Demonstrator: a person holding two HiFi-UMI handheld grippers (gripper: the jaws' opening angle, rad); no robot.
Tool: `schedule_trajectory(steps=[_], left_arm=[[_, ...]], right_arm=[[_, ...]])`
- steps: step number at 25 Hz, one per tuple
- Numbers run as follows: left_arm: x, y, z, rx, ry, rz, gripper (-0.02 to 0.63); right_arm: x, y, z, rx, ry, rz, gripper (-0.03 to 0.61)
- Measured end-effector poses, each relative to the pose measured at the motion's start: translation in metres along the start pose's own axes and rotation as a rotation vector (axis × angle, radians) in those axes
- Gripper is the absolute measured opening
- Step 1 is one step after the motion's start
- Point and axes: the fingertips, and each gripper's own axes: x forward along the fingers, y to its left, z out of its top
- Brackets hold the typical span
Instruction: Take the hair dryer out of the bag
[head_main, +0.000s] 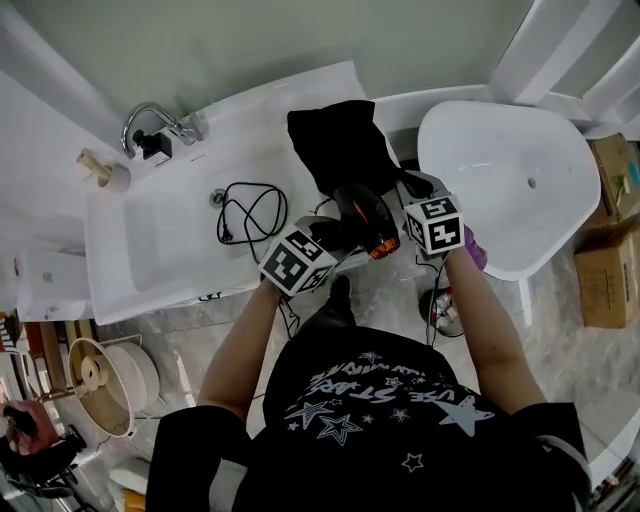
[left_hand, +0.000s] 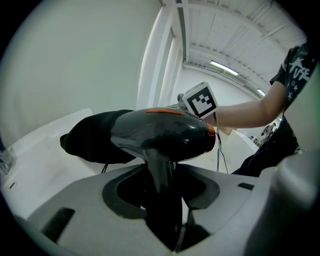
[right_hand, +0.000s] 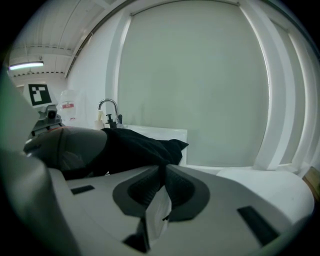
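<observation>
Glossy black plastic, that's the hair dryer, rounded barrel with an orange trim line, handle clamped tight in the left gripper. It's up over the front edge of the smooth white sink, just beside the bag, a limp, matte black cloth pouch crumpled on the counter. Right gripper: jaws pressed nearly together, nipping a fold of that soft cloth at their tips. Thin black cord coils loosely in the basin.
</observation>
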Motion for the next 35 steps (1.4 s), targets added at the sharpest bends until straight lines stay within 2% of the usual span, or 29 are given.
schedule_trajectory(steps=[10, 16, 25, 28, 35], left_arm=[[-0.018, -0.036, -0.008, 0.053, -0.046, -0.077, 0.193], [-0.026, -0.061, -0.007, 0.117, -0.091, -0.106, 0.193], [-0.041, -0.088, -0.008, 0.155, -0.145, -0.133, 0.193], [-0.048, -0.092, -0.005, 0.15, -0.176, -0.116, 0.193], [-0.065, -0.081, 0.007, 0.117, -0.285, 0.006, 0.193]], right_arm=[[0.0, 0.008, -0.006, 0.024, 0.013, 0.005, 0.043], [-0.002, 0.008, -0.011, 0.027, 0.02, -0.016, 0.038], [-0.007, 0.01, -0.021, 0.05, 0.035, -0.029, 0.037], [-0.011, 0.011, -0.026, 0.079, 0.038, -0.026, 0.041], [-0.034, 0.024, -0.034, 0.094, 0.014, -0.021, 0.148]])
